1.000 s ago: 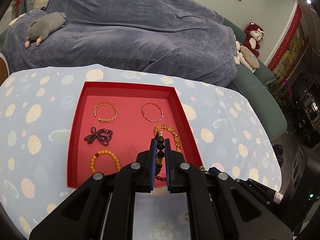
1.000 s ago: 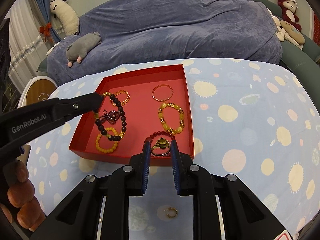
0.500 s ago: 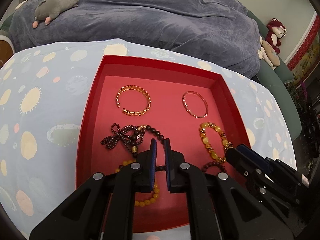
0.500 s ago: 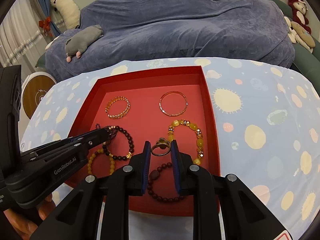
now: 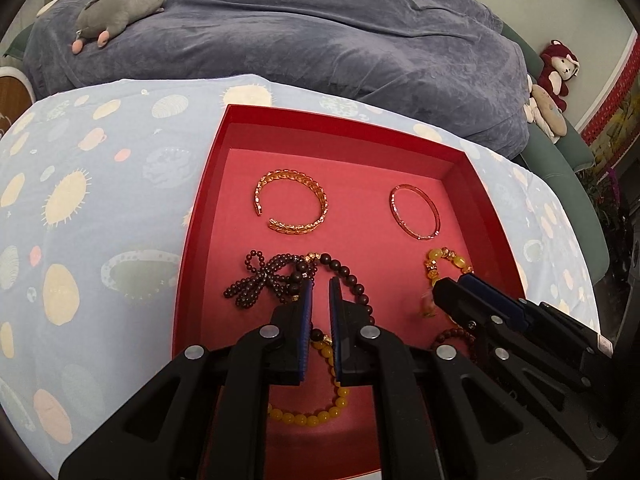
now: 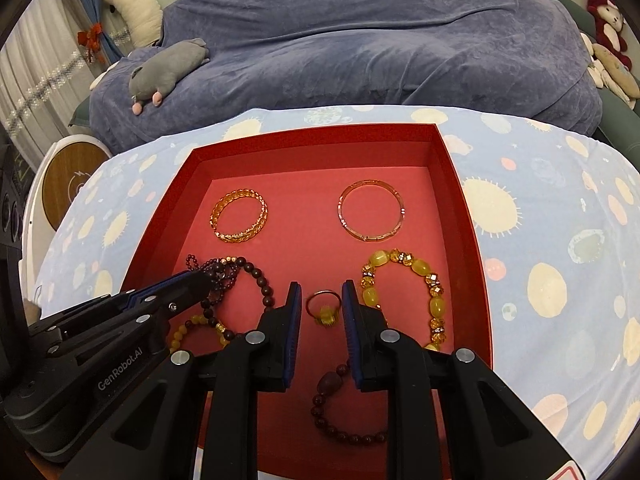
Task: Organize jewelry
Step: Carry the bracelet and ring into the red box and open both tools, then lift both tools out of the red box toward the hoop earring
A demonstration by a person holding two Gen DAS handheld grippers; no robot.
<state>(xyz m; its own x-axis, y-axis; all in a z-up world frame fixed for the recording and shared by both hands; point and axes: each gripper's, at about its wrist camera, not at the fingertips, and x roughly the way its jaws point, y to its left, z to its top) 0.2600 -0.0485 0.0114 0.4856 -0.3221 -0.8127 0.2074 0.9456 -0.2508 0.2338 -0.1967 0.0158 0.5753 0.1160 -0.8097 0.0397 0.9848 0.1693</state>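
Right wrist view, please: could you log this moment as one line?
left gripper: over dark bead bracelet, grip unclear | right gripper: open, astride gold ring | ring lies in red tray

red trays: one
bead bracelets: five
metal bangles: two
gold rings: one
grippers: two
soft toys: four

Red tray, spotted blue cloth
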